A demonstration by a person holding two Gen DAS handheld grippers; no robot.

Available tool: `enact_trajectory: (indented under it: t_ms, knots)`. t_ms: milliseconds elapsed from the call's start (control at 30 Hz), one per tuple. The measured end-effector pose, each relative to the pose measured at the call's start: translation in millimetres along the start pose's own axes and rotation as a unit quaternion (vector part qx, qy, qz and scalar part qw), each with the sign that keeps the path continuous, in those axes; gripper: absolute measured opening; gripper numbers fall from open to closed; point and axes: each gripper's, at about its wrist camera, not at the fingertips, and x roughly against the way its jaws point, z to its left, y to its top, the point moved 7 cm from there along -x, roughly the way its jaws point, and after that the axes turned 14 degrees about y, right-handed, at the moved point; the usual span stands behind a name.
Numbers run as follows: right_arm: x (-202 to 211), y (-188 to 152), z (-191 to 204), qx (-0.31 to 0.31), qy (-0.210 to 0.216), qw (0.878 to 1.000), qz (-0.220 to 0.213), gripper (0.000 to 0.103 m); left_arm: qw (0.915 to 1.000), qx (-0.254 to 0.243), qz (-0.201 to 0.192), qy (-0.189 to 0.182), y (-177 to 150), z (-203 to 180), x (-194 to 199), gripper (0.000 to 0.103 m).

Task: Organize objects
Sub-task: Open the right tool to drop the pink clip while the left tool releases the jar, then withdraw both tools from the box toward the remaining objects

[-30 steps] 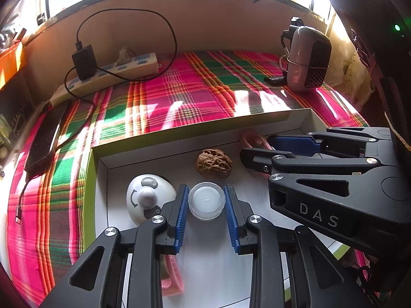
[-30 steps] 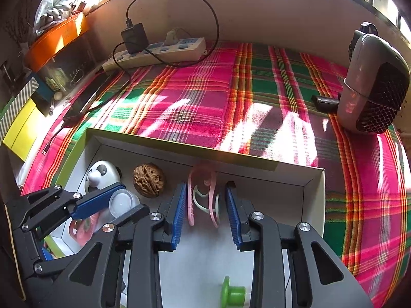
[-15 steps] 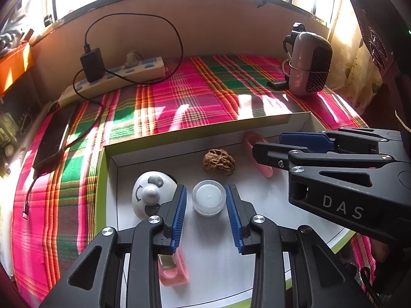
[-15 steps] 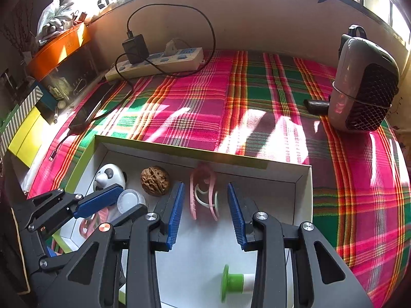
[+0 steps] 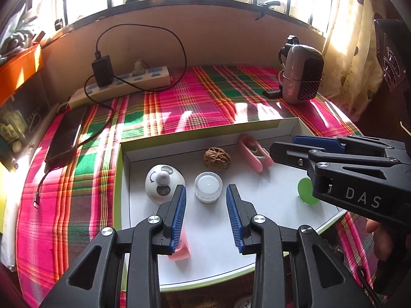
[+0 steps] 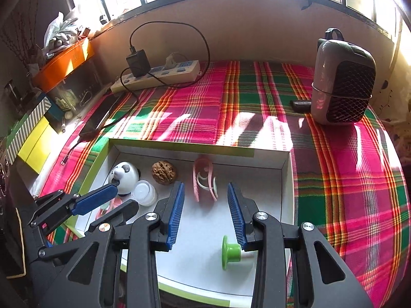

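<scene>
the cup [image 5: 208,186], a small clear tub with a white fill, stood upright on the floor of the white box [image 5: 269,131], just ahead of the left gripper [image 5: 206,215]. its fingers [image 5: 179,213] stood apart with nothing between them and no pad on the cup. the right gripper [image 6: 205,213] hung over the pink clip [image 6: 204,179], its fingers [image 6: 237,214] parted and empty. also in the box: a panda toy [image 5: 163,183], a walnut [image 5: 217,158], a green peg [image 6: 231,252] lying on its side, and a pink piece [image 5: 181,250] partly hidden under the left gripper. the step in hand looked like the release after placing; the next move probably called for a pull clear without nudging the cup. the box lay on a plaid cloth [image 6: 257,118] that covered the worktop, with a power strip [image 6: 159,75], a phone [image 5: 65,136] and a small heater [image 6: 343,82] beneath a sunlit window.
</scene>
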Motion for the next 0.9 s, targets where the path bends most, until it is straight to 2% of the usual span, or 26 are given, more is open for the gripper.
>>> enact_trajectory:
  t_ms: [200,567,733,900]
  knots:
    - [14,-11,3,-0.005,0.001,1.000,-0.011,0.037,0.9998,0.003,-0.017,0.010,-6,6,18,0.031]
    - [43,-35,6,-0.011,-0.007,0.999,-0.032,0.037,0.9996,0.012,-0.025,-0.004,-27,17,45,0.031]
    - [56,-51,7,-0.007,-0.020,0.999,-0.038,0.037,0.9992,0.035,-0.017,-0.005,-42,31,51,0.031]
    - [63,-68,9,-0.011,-0.022,0.999,-0.039,0.037,0.9990,0.038,-0.005,-0.024,-60,36,53,0.031]
